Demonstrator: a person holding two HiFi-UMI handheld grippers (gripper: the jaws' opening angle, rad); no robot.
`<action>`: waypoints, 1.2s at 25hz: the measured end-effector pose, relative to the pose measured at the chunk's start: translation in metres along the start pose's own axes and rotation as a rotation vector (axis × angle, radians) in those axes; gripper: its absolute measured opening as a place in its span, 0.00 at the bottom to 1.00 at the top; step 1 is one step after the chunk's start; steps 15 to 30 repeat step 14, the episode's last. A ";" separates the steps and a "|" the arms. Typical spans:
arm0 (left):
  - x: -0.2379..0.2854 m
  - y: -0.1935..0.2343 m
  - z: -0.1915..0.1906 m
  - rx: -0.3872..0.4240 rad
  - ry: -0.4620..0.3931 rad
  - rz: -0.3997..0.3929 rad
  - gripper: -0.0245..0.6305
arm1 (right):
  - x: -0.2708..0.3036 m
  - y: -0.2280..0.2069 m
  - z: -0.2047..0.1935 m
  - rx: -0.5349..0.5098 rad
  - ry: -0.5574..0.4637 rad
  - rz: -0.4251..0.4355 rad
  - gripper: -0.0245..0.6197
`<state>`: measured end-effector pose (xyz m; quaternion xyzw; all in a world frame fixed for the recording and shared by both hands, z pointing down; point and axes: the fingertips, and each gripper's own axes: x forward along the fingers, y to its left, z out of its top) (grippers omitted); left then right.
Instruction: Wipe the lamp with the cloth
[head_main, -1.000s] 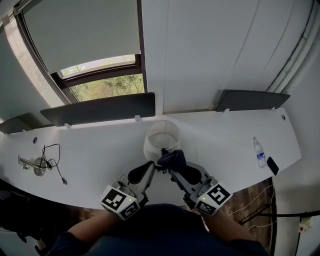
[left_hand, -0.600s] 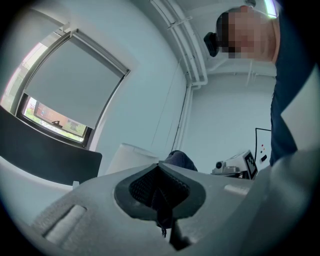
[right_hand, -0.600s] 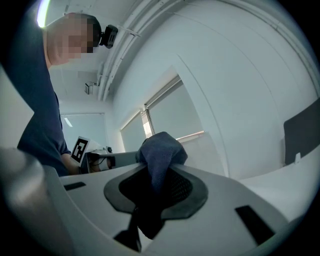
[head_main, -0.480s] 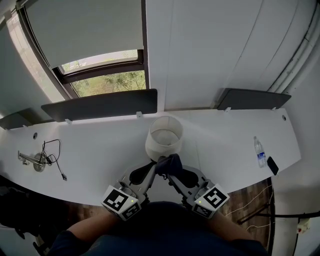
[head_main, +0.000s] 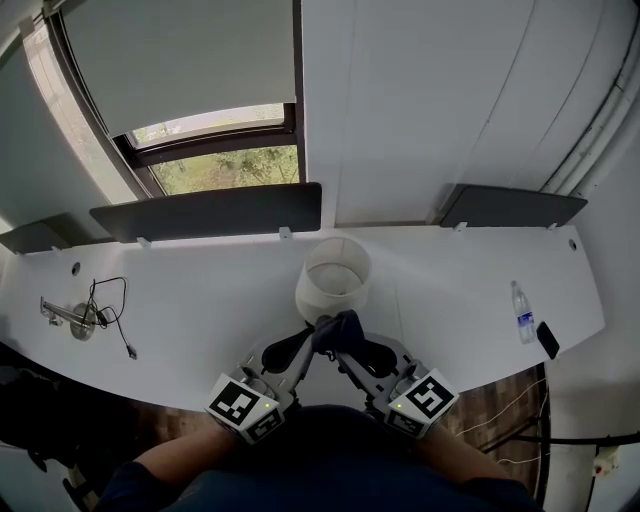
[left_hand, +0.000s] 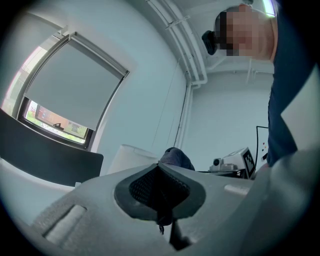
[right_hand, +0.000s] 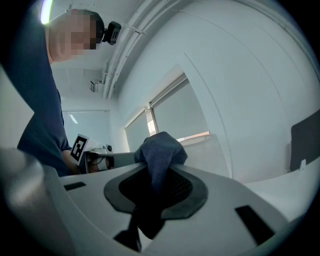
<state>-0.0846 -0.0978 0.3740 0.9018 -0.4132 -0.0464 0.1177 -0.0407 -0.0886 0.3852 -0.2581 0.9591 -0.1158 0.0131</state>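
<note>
The lamp's white drum shade (head_main: 335, 277) stands on the white table, seen from above with its top open. A dark blue cloth (head_main: 339, 328) is bunched against the shade's near side. My right gripper (head_main: 341, 343) is shut on the cloth (right_hand: 160, 154), which bulges out above its dark pads. Beside it on the left, my left gripper (head_main: 309, 341) has its tips close to the cloth. Its jaws (left_hand: 160, 172) are shut with nothing between them. Past them I see the cloth (left_hand: 176, 157) and the shade (left_hand: 127, 158).
A water bottle (head_main: 520, 310) and a dark phone (head_main: 547, 340) lie at the table's right end. A metal fitting with a black cable (head_main: 88, 318) lies at the left. Dark panels (head_main: 205, 212) line the table's back edge under the window (head_main: 225, 165).
The right gripper and cloth have slid a little left and lower along the shade's near side. The left gripper has stayed shut beside them.
</note>
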 end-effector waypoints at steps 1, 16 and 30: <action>0.000 0.000 0.000 0.001 0.001 0.002 0.04 | 0.001 0.001 0.003 -0.003 -0.009 0.006 0.17; -0.002 0.000 0.002 0.016 -0.015 -0.005 0.04 | 0.001 0.001 0.003 -0.009 0.001 0.007 0.17; -0.002 0.000 0.002 0.016 -0.015 -0.005 0.04 | 0.001 0.001 0.003 -0.009 0.001 0.007 0.17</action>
